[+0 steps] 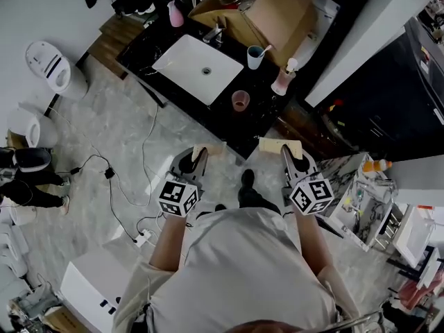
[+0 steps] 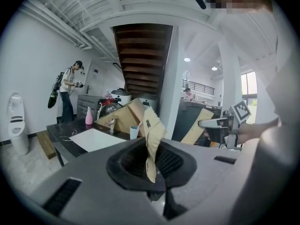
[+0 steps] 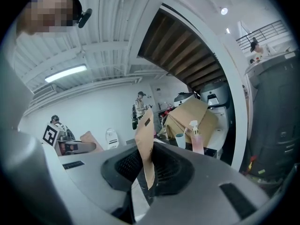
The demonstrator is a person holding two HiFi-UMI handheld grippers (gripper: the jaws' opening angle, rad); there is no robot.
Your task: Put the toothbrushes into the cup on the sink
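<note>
My left gripper (image 1: pixel 200 155) is shut on a flat brown paper packet (image 1: pixel 208 149) that stands upright between its jaws (image 2: pixel 152 137). In my right gripper (image 1: pixel 288 155) a second brown paper packet (image 1: pixel 280 146) is clamped the same way (image 3: pixel 146 142). Both grippers hang side by side over the marble floor, short of the black sink counter (image 1: pixel 229 127). Beyond the white basin (image 1: pixel 198 66) stands a light blue cup (image 1: pixel 255 57) with a toothbrush in it. It also shows in the left gripper view (image 2: pixel 134 132) and the right gripper view (image 3: pixel 180 140).
On the counter are a pink cup (image 1: pixel 240 100), a pink pump bottle (image 1: pixel 284 79), a pink bottle (image 1: pixel 175 14), a faucet (image 1: pixel 214 33) and a cardboard box (image 1: pixel 277 9). Cables (image 1: pixel 111 182) trail on the floor at left. A cluttered rack (image 1: pixel 368 207) stands at right. A person (image 2: pixel 69 90) stands far behind.
</note>
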